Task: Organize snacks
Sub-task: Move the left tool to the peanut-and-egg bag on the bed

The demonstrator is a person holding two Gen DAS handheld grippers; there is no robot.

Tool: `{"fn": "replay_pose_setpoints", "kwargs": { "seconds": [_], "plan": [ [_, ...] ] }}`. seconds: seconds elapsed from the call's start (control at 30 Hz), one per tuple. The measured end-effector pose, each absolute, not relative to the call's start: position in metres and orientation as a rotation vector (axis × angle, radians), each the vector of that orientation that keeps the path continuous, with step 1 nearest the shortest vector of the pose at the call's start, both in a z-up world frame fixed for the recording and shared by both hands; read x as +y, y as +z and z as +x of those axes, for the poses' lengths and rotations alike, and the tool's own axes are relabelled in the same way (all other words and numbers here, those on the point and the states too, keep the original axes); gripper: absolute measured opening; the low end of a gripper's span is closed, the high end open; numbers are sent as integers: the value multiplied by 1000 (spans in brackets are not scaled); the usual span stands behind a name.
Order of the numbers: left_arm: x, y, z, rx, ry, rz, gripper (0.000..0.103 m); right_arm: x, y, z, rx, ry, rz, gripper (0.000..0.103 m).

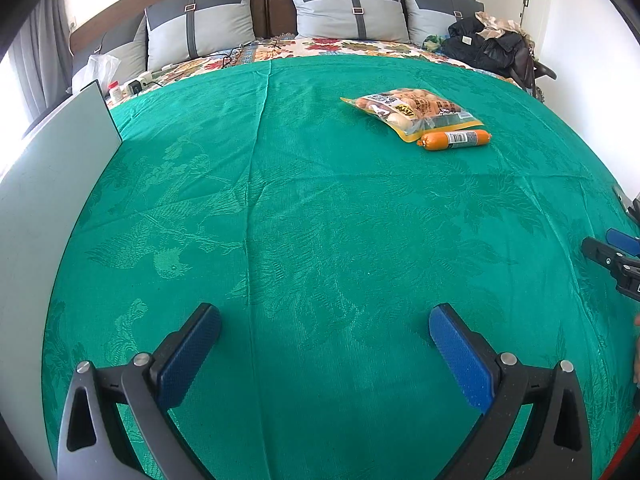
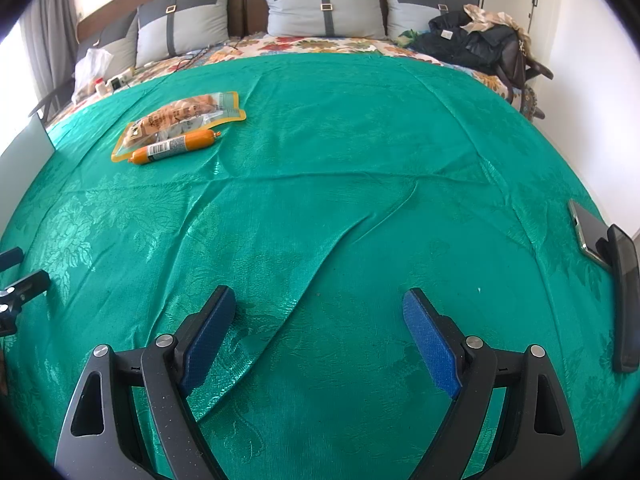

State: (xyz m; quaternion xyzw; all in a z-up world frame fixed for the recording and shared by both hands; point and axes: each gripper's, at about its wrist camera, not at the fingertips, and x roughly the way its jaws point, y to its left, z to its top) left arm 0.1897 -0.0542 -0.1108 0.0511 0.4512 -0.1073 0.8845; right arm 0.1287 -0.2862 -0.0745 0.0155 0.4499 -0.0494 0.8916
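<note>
Grasping has not begun, I judge. Left gripper (image 1: 325, 328) hangs wide and empty at lower frame; pouch (image 1: 412, 113) and sausage (image 1: 454, 139) lie touching on the bed (image 1: 280, 220), upper right. Right gripper (image 2: 319, 312), also wide, must reach up-left toward them.

snack bag (image 1: 412, 113) lies on the bedspread (image 1: 300, 208) toward the far side; sausage stick (image 1: 454, 140) lies just in front of it, touching its near edge. pillows (image 1: 344, 8) stand behind, along the headboard. phone (image 2: 588, 230) rests at the spread's right edge.
</note>
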Motion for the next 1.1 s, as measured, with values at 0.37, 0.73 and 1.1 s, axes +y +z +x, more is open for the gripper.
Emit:
{"fn": "replay_pose_setpoints", "kwargs": {
  "seconds": [0.37,0.73,1.1],
  "plan": [
    [-69,-95,232,1124,-457,194,102,-287,-75,129,934,-102,33,88],
    [-190,-59,378,1161,-583,513,102,-288,-76,128,934,-95,37,89],
    [-174,-88,427,1177,-451,114,67,-287,-78,129,934,-92,40,90]
  ]
}}
